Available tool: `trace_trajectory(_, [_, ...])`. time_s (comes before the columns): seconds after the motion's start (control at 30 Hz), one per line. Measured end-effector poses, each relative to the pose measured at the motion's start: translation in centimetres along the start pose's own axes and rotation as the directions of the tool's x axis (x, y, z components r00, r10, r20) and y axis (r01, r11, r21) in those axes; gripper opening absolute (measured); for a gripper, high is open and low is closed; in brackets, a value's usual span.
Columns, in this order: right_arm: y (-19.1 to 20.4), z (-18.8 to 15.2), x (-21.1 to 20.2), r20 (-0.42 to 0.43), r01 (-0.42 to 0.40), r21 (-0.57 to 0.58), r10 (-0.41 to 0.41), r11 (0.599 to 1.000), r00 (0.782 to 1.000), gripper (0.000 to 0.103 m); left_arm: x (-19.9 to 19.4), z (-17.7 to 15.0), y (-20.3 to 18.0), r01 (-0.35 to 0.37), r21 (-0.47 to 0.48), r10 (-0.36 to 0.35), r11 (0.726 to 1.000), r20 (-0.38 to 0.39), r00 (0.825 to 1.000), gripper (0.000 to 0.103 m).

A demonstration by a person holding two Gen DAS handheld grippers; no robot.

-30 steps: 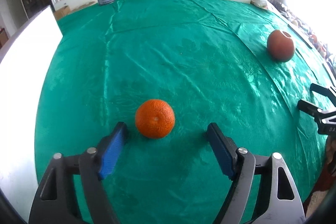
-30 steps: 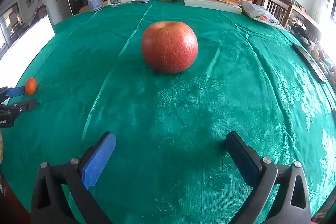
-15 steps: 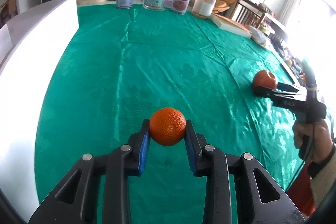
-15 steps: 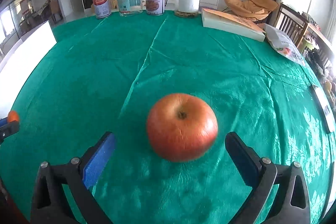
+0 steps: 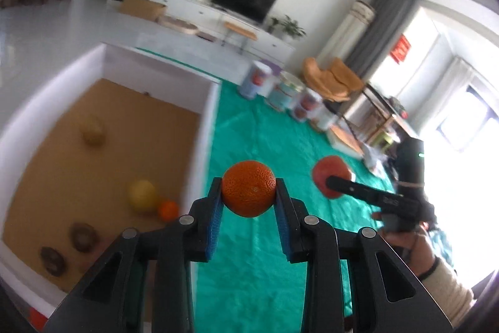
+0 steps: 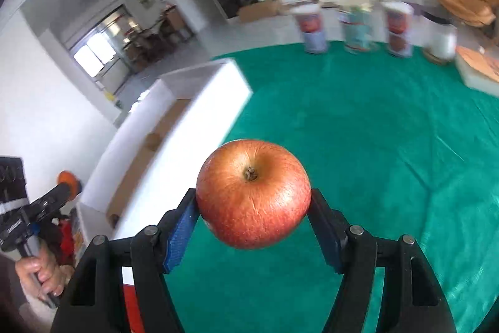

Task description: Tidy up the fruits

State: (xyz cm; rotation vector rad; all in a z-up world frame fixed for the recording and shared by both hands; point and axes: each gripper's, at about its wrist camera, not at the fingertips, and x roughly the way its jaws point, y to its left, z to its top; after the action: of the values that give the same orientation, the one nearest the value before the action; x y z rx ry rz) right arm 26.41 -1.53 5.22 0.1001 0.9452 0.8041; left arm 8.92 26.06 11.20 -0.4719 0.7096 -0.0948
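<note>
Orange (image 5: 249,188) beside box wall (image 5: 204,127)

Left gripper (image 5: 249,192) is clamped on an orange (image 5: 249,188), both blue pads pressed to its sides, held above the green tablecloth (image 5: 249,270). At 9 o'clock stands a white-walled box (image 5: 202,127) with a brown floor. Inside it: a yellow fruit (image 5: 142,195) touching a small orange fruit (image 5: 168,210), two dark brown fruits (image 5: 83,237) and a blurred yellowish one (image 5: 93,131). At 3 o'clock, the right gripper (image 5: 330,181) grips a red apple (image 5: 324,173). Tins (image 5: 259,80) stand at 12 o'clock.
</note>
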Motion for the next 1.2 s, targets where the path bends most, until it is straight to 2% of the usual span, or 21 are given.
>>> trace_trajectory(0.07, [5.7,2.5,3.8,-0.038,-0.053,-0.088,0.050,0.995,0.998,0.069,0.3,2.1,4.1,-0.102,-0.059,0.102,0.993,0.001,0.995,0.031])
trace_trajectory(0.1, [8.1,3.5,5.9,-0.059,-0.053,-0.132,0.046,0.990,0.997,0.069,0.8,2.8,6.1,-0.143,-0.098,0.143,0.985,-0.015,0.990,0.031])
trace_trajectory(0.2, [13.7,5.5,13.1,-0.125,0.008,-0.266,-0.043,0.964,0.991,0.069,4.2,3.6,11.5,-0.248,-0.189,0.231,0.950,-0.106,0.967,0.032])
trace_trajectory(0.27, [15.4,5.6,17.9,-0.179,0.061,-0.312,-0.122,0.948,0.976,0.069,6.6,3.1,13.7,-0.312,-0.202,0.281,0.928,-0.166,0.945,0.032])
trace_trajectory(0.33, [15.9,5.3,21.9,-0.233,0.114,-0.341,-0.201,0.933,0.952,0.069,8.9,2.6,15.7,-0.367,-0.216,0.318,0.905,-0.231,0.920,0.032])
trace_trajectory(0.4, [15.6,4.8,24.7,-0.267,0.165,-0.370,-0.274,0.914,0.924,0.069,10.4,2.1,17.0,-0.392,-0.229,0.322,0.891,-0.290,0.901,0.034])
trace_trajectory(0.43, [15.5,4.6,25.8,-0.283,0.182,-0.379,-0.301,0.907,0.911,0.070,10.9,2.0,17.3,-0.396,-0.237,0.318,0.887,-0.307,0.897,0.038])
trace_trajectory(0.47, [15.8,4.6,26.4,-0.263,0.210,-0.413,-0.337,0.886,0.904,0.070,11.2,1.9,17.6,-0.401,-0.239,0.321,0.884,-0.315,0.893,0.043])
trace_trajectory(0.53, [15.9,5.0,26.7,-0.250,0.218,-0.417,-0.342,0.883,0.906,0.071,11.0,1.9,17.4,-0.423,-0.227,0.343,0.877,-0.320,0.883,0.074])
trace_trajectory(0.57, [15.8,5.4,26.5,-0.250,0.201,-0.393,-0.315,0.897,0.916,0.072,10.6,2.0,17.1,-0.428,-0.215,0.355,0.878,-0.309,0.882,0.077])
trace_trajectory(0.63, [15.7,6.4,24.9,-0.215,0.198,-0.353,-0.286,0.914,0.934,0.088,9.1,2.4,16.3,-0.437,-0.174,0.384,0.882,-0.269,0.883,0.077])
trace_trajectory(0.7, [15.3,8.0,22.3,-0.155,0.207,-0.308,-0.264,0.929,0.952,0.090,6.8,2.7,14.4,-0.450,-0.124,0.422,0.884,-0.200,0.884,0.078])
trace_trajectory(0.77, [15.5,9.0,19.5,-0.114,0.202,-0.252,-0.236,0.946,0.965,0.094,4.1,2.7,12.3,-0.473,-0.085,0.462,0.877,-0.122,0.878,0.083])
trace_trajectory(0.8, [15.4,9.2,18.1,-0.100,0.190,-0.230,-0.217,0.954,0.971,0.098,2.5,2.6,11.0,-0.491,-0.068,0.486,0.869,-0.074,0.871,0.092])
trace_trajectory(0.83, [15.4,9.3,16.6,-0.085,0.180,-0.213,-0.201,0.960,0.976,0.100,0.9,2.6,9.7,-0.518,-0.051,0.517,0.854,-0.021,0.855,0.101])
trace_trajectory(0.93, [15.6,8.0,12.5,-0.056,0.161,-0.197,-0.175,0.967,0.983,0.103,-3.6,1.4,5.5,-0.622,-0.012,0.614,0.783,0.168,0.771,0.102])
trace_trajectory(1.0, [15.7,6.5,10.7,-0.060,0.155,-0.194,-0.169,0.969,0.984,0.103,-5.5,-0.2,4.3,-0.666,-0.049,0.660,0.745,0.200,0.724,0.102])
trace_trajectory(1.07, [16.2,4.6,9.4,-0.085,0.156,-0.187,-0.174,0.970,0.981,0.103,-6.7,-1.3,4.9,-0.686,-0.130,0.697,0.716,0.183,0.693,0.102])
trace_trajectory(1.1, [16.4,3.5,8.8,-0.098,0.161,-0.184,-0.181,0.970,0.979,0.103,-7.1,-1.7,5.6,-0.680,-0.152,0.696,0.718,0.171,0.697,0.102])
trace_trajectory(1.2, [17.8,0.6,7.2,-0.122,0.176,-0.190,-0.202,0.966,0.972,0.103,-6.8,-2.7,6.6,-0.617,-0.077,0.622,0.783,0.102,0.776,0.102])
